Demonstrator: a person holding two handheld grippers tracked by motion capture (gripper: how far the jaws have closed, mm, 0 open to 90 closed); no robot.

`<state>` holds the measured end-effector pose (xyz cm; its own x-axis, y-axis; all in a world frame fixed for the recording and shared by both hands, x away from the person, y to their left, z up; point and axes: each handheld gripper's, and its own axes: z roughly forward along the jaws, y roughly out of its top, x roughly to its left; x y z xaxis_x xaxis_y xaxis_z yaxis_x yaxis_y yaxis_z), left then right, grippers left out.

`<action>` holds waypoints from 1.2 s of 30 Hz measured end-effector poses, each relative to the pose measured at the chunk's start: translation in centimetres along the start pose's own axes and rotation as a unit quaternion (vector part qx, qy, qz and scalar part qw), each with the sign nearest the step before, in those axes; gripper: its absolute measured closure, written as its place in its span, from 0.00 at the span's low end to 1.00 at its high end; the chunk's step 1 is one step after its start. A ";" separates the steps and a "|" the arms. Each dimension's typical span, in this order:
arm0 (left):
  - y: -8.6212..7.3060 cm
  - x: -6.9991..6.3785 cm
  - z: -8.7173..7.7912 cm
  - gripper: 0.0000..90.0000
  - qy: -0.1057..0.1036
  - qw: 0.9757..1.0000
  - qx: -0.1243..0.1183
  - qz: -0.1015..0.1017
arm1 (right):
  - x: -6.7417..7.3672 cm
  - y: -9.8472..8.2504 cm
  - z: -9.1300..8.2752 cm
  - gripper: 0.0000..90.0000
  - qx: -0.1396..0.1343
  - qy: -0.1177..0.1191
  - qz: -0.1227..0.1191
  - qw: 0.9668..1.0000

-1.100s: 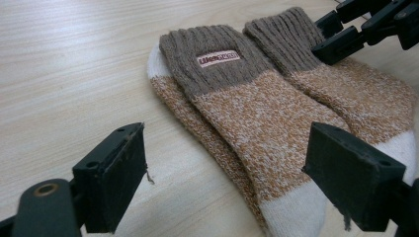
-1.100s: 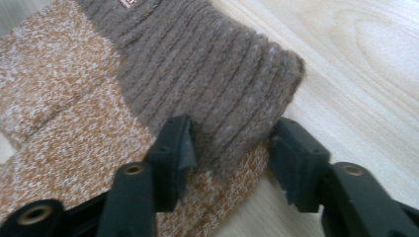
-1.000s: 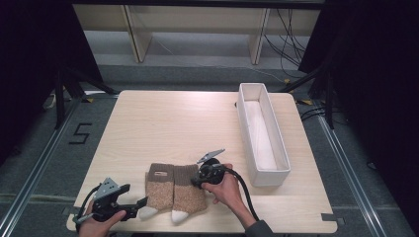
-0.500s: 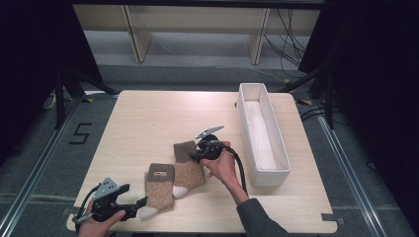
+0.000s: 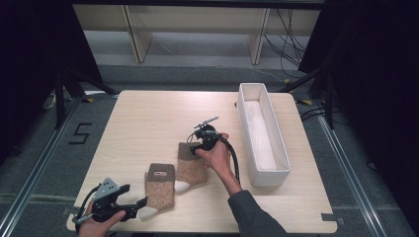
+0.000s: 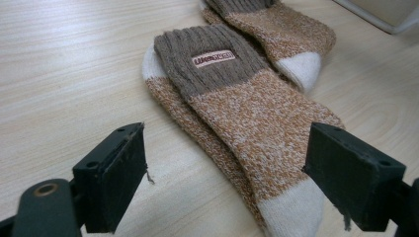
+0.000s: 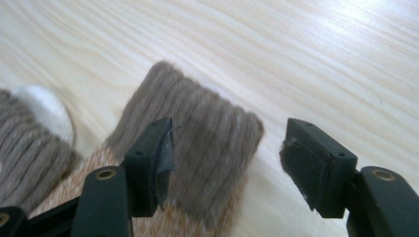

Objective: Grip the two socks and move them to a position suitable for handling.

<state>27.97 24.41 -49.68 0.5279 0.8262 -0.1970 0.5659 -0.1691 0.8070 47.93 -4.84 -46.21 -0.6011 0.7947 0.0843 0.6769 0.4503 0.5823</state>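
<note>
Two soft, light, floppy socks: near sock, far sock. Best pinched at ribbed cuff, 12 o'clock end. Left tongs and right tongs both agape, right just released, holding nothing.

Left of the white tray, the far half of the worktop lies bare and gives free passage. Nearer, two socks lie side by side, blocking low passes.
</note>
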 end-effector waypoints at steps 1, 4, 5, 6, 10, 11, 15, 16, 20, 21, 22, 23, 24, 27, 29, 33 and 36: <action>0.0 0.0 0.0 0.17 0.000 1.000 0.000 0.000 | 0.0 0.1 0.1 0.41 0.001 0.002 0.000 1.000; 0.0 0.1 0.0 0.17 0.001 1.000 0.001 -0.001 | -0.5 0.6 1.8 0.42 0.021 0.010 0.020 1.000; 0.0 0.1 0.0 0.17 0.002 1.000 0.001 0.000 | -0.6 0.6 2.2 0.48 0.025 0.011 0.029 0.999; 0.0 0.2 0.0 0.17 -0.002 1.000 0.000 0.000 | -0.9 0.5 2.6 0.58 0.022 0.018 0.020 0.999; 0.0 0.1 0.0 0.17 -0.001 1.000 0.001 0.000 | -0.7 0.7 2.0 0.80 0.014 0.023 0.016 1.000; 0.0 0.1 0.0 0.17 0.001 1.000 0.003 0.001 | -0.6 0.8 1.4 0.82 0.003 0.024 -0.004 1.000; 0.0 0.0 -0.1 0.17 0.003 1.000 0.004 0.001 | 0.0 1.1 -1.0 0.84 -0.045 0.040 -0.028 0.998; 0.0 0.0 -0.1 0.17 0.003 1.000 0.004 0.000 | 0.1 1.1 -1.8 0.84 -0.050 0.046 -0.039 0.997; 0.0 0.1 0.0 0.17 0.002 1.000 0.001 0.000 | 0.8 0.7 -4.4 0.84 -0.088 0.074 -0.065 0.991; 0.0 0.1 0.0 0.17 0.002 1.000 0.001 0.000 | 1.0 0.6 -5.1 0.84 -0.090 0.078 -0.077 0.990; 0.0 0.2 0.0 0.17 0.000 1.000 0.001 -0.001 | 1.2 0.3 -5.7 0.84 -0.103 0.087 -0.091 0.987; 0.0 0.2 0.0 0.17 -0.001 1.000 0.000 -0.002 | 1.4 -0.1 -6.4 0.84 -0.105 0.091 -0.102 0.985; 0.0 0.2 0.1 0.17 0.000 1.000 0.000 -0.002 | 1.7 -0.5 -7.2 0.84 -0.107 0.091 -0.104 0.985; 0.0 0.2 0.0 0.17 0.002 1.000 0.002 0.000 | 2.1 -2.4 -9.0 0.83 -0.136 0.116 -0.141 0.974; 0.0 0.2 0.1 0.17 0.003 1.000 -0.001 -0.002 | 2.0 -3.6 -9.8 0.83 -0.147 0.125 -0.146 0.970; -0.1 0.2 0.1 0.17 0.006 1.000 0.001 -0.001 | 2.0 -5.8 -10.7 0.83 -0.160 0.128 -0.163 0.965; 0.0 0.1 0.1 0.17 0.011 1.000 0.006 0.000 | 1.9 -7.6 -11.2 0.83 -0.160 0.135 -0.171 0.963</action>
<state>28.06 24.48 -49.73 0.5136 0.8380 -0.1842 0.5729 -0.1751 0.8007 36.87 -11.30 -41.35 -0.8829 0.4688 0.0255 0.2808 0.4836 0.8290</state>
